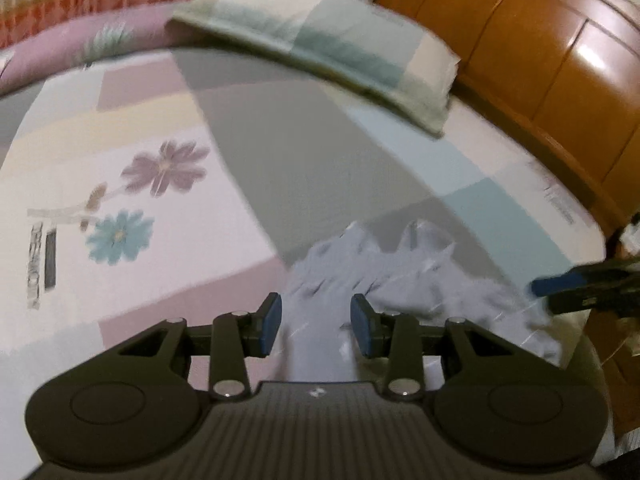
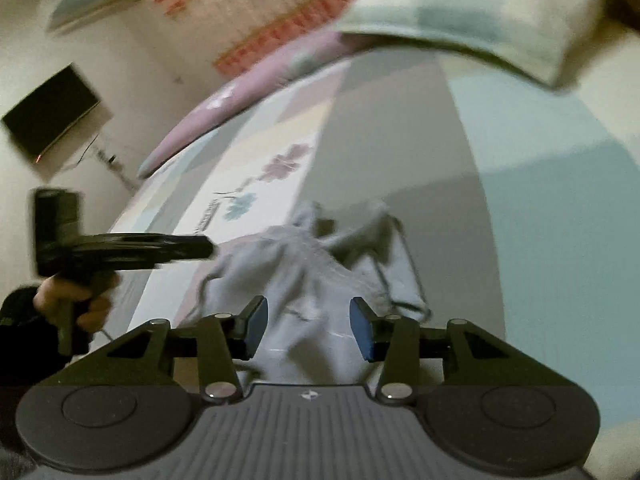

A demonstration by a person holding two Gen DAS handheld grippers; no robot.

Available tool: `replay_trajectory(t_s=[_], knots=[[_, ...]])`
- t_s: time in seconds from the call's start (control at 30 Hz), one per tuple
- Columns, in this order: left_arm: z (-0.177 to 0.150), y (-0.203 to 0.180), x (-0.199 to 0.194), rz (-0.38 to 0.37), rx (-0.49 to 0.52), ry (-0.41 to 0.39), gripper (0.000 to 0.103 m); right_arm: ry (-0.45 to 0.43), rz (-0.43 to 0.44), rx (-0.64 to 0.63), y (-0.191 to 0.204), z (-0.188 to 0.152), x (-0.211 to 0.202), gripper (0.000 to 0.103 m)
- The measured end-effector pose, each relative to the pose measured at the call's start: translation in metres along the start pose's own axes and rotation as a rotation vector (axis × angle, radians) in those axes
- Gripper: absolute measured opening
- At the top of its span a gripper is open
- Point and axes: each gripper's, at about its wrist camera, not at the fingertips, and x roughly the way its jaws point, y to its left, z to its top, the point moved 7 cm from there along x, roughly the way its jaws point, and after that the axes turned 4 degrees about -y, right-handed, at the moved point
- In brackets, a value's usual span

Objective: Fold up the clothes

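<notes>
dark lettering on the bedsheet [image 1: 38, 256] beside the flower print, too blurred to read

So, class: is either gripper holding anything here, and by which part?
Nothing is held. The left gripper and right gripper are both open over the crumpled pale grey garment on the bed.

I see the crumpled garment [image 1: 384, 276] on the bed [image 1: 304, 152] just ahead of my left gripper [image 1: 316, 326]. My right gripper [image 2: 306, 326] sits to its right. The pillow [image 1: 328, 40] lies far behind, against the headboard [image 1: 560, 68]; a folded quilt [image 1: 80, 48] lies left of it.
</notes>
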Motion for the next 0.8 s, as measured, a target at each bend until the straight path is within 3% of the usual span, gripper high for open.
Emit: replay_trajectory(t_s=[0.13,0.3,0.4,0.5,0.6,0.8], knots=[[0.011,-0.033,-0.003,-0.087,0.062,-0.023,0.037,0.054,0.006,0.096,-0.019,-0.013,0.019,0.052],[0.003,-0.08,0.014,-0.209,0.161,0.013,0.037,0.04,-0.004,0.083,-0.014,-0.017,0.025,0.059],[-0.017,-0.091,0.03,-0.223,0.183,0.095,0.035,0.018,-0.014,0.053,-0.01,-0.018,0.016,0.059],[-0.033,-0.087,0.028,-0.225,0.152,0.124,0.034,-0.008,-0.011,-0.016,-0.006,-0.023,0.0,0.067],[-0.049,-0.084,0.027,-0.226,0.12,0.154,0.034,0.005,-0.031,-0.067,-0.007,-0.027,-0.007,0.067],[-0.072,-0.078,0.024,-0.228,0.069,0.18,0.035,0.029,0.044,-0.002,-0.007,-0.024,0.0,0.067]])
